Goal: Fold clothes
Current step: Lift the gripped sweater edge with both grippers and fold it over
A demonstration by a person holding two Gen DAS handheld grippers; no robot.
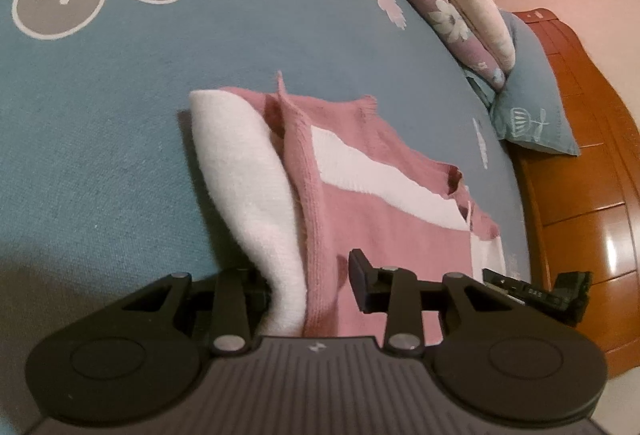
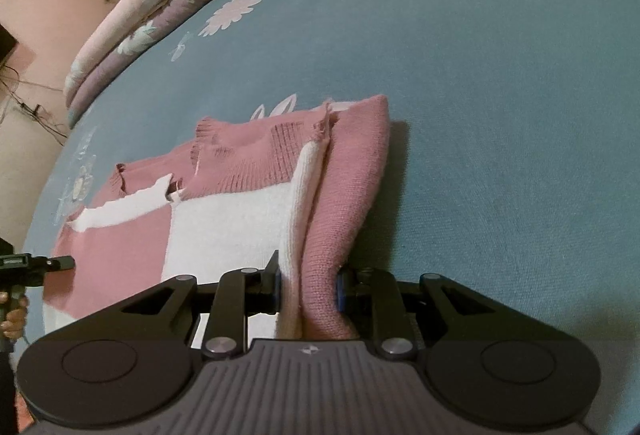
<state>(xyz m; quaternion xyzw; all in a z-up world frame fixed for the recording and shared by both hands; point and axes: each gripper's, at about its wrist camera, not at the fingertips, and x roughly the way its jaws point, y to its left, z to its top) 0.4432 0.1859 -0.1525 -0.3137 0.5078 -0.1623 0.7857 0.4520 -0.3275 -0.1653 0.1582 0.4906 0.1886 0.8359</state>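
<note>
Left claw (image 1: 312,289) and right claw (image 2: 308,287) each pinch a raised fold of the pink-and-white sweater (image 2: 224,219) lying on the blue bed sheet (image 2: 500,115).

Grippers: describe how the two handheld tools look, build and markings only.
Both match: left gripper and right gripper have a grey ribbed body with a small white logo, black linkage arms on silver pivots and round black side discs. The right's fingers carry blue pads. No cables or sleeves show.
</note>
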